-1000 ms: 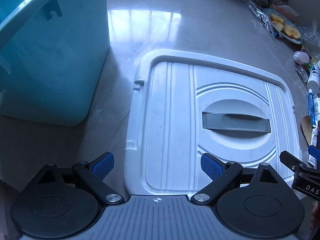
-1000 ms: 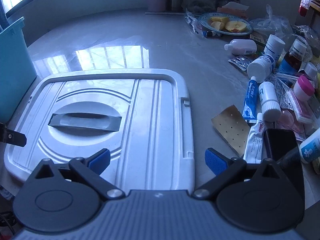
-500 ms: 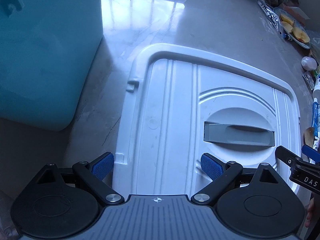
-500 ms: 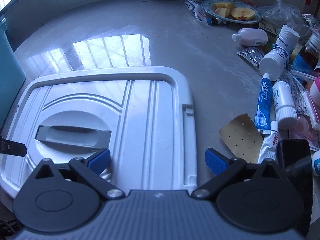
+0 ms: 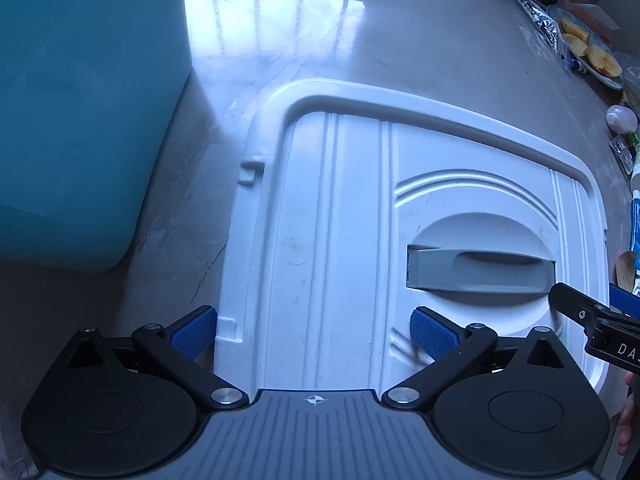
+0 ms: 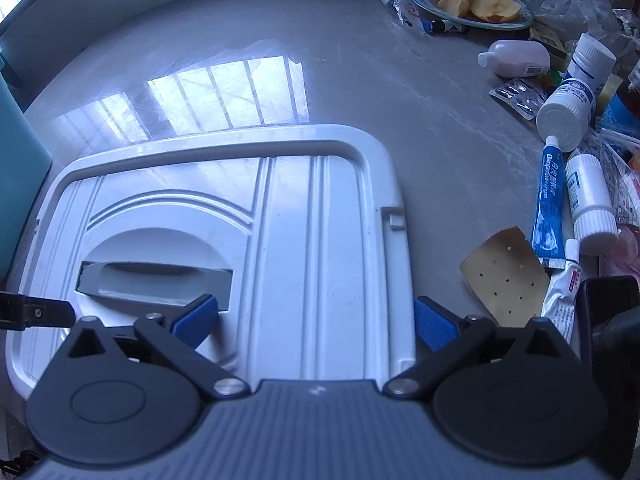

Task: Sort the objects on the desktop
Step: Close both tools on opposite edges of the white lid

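A white plastic bin lid (image 5: 340,220) with a grey handle (image 5: 480,270) lies flat on the grey table; it also shows in the right wrist view (image 6: 304,240). My left gripper (image 5: 312,332) is open over the lid's near left edge. My right gripper (image 6: 316,320) is open over the lid's near right edge, one pad beside the handle (image 6: 156,280). A teal bin (image 5: 80,100) stands left of the lid. Loose items lie to the right: a blue tube (image 6: 548,200), white bottles (image 6: 588,200), a tan patch (image 6: 506,276), a small white tube (image 6: 564,292).
A plate of apple slices (image 6: 472,4) sits at the back right with plastic bags and more bottles (image 6: 520,58) around it. A black phone-like object (image 6: 608,312) lies at the near right. A window reflection shines on the table behind the lid.
Both grippers have moved down and forward over the lid, which now looks larger. Both stay open.
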`<act>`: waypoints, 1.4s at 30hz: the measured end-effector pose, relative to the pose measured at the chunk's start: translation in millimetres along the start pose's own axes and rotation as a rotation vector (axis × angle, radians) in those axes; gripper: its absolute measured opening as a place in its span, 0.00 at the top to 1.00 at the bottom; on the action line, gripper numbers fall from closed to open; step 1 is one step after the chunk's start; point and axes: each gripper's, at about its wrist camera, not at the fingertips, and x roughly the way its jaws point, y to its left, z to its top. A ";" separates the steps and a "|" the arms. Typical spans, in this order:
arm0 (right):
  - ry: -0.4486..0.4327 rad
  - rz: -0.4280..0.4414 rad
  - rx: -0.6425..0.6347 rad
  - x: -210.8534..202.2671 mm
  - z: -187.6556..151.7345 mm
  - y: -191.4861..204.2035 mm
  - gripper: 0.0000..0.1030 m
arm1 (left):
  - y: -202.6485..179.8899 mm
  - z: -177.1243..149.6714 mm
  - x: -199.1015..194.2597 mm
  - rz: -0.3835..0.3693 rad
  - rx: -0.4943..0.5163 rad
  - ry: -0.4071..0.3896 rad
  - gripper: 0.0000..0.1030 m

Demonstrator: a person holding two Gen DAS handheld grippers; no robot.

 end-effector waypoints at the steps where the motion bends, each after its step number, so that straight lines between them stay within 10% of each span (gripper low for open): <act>1: 0.004 0.000 0.000 0.4 1.0 -0.3 0.00 | -3.1 1.0 1.3 0.001 0.001 -0.001 0.00; 20: 0.065 -0.002 0.019 -40.2 -78.5 18.6 0.00 | -58.0 -55.8 10.0 -0.006 0.013 0.068 0.00; 42: 0.182 0.157 0.076 -68.0 -68.9 -28.7 0.00 | -181.9 -19.2 59.8 -0.005 0.011 0.083 0.00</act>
